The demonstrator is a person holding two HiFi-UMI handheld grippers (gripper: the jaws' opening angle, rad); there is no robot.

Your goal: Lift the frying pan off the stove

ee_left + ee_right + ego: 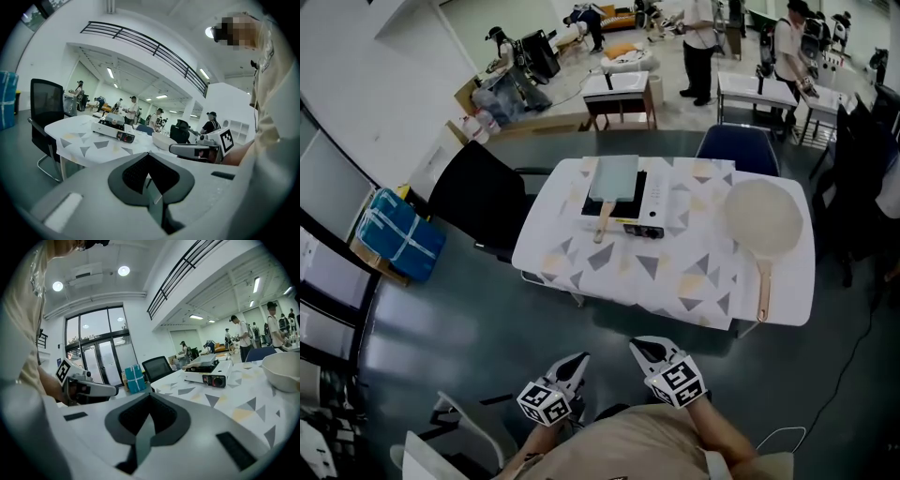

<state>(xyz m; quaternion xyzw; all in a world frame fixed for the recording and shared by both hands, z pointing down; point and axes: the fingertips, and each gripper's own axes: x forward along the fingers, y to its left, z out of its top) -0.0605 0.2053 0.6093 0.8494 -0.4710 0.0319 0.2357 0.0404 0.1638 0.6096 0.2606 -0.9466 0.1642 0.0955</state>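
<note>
Left gripper view shows the left gripper (pixel 151 183) with its jaws pressed together on nothing. The right gripper (pixel 147 425) is clenched and empty in its own view too. I judge that sensible, since there is nothing near enough to grasp.

From the head view, both grippers hang close in front of my body, side by side, tips aimed toward the table (pixel 581 267) but well short of its near edge, with bare floor between.

The frying pan (pixel 612 178), a rectangular one, sits flat on the stove (pixel 654 202) towards the far side of the table. Its wooden handle (pixel 604 223) sticks out over the stove's near edge towards me, slightly left, which makes it the natural place to grip. I reckon the lift has not begun: I need to close the distance, open one pair of jaws and take that handle.

A round pan (pixel 762 217) lies to the right on the cloth, well apart from the stove, so I leave it alone.
</note>
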